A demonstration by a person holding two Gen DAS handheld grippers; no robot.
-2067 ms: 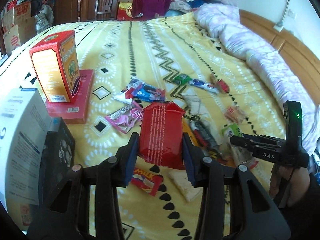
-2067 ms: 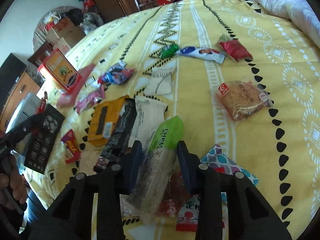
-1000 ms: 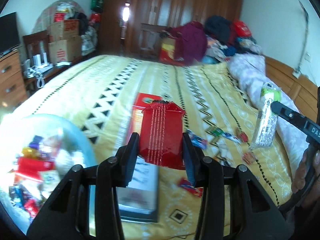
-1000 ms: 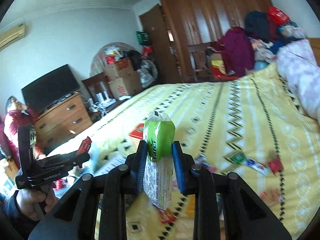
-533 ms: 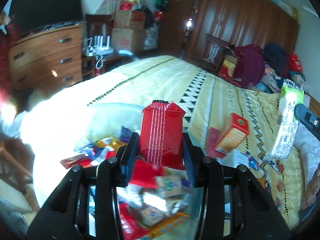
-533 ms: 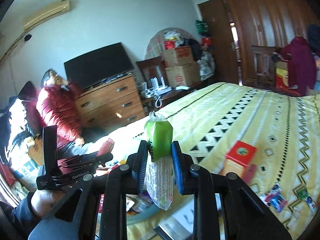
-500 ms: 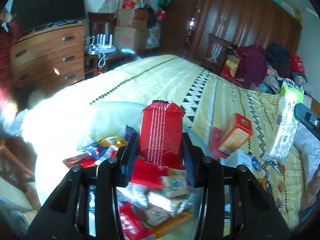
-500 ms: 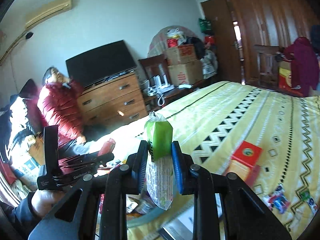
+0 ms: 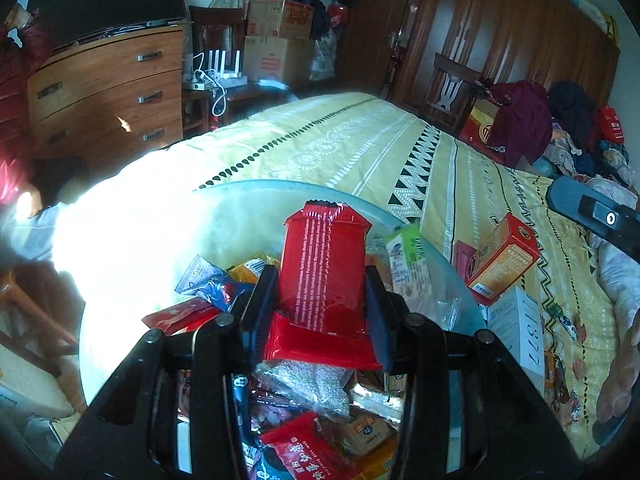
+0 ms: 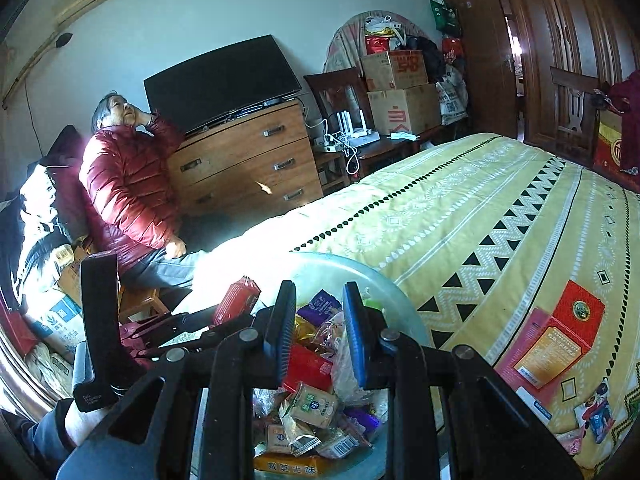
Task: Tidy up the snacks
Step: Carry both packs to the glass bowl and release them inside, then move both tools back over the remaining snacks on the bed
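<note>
My left gripper (image 9: 318,312) is shut on a red snack packet (image 9: 324,268) and holds it above a clear round bowl (image 9: 256,200) filled with several snack packs. A green wafer packet (image 9: 408,256) lies in the bowl by its right rim. My right gripper (image 10: 318,336) is open and empty, right above the same bowl (image 10: 384,280). In the right wrist view the left gripper (image 10: 188,332) with the red packet (image 10: 236,300) shows at the left. The right gripper's body (image 9: 592,212) shows at the right edge of the left wrist view.
The bowl stands at the edge of a yellow patterned bed (image 10: 500,216). An orange box (image 9: 504,256) and a white box (image 9: 516,324) stand beside the bowl. A person in a red jacket (image 10: 128,184) sits by a wooden dresser (image 10: 248,164). More snacks (image 10: 596,412) lie on the bed.
The right gripper has opened and dropped the green wafer packet into the bowl. Both grippers have moved closer over the bowl. The left gripper keeps the red packet.
</note>
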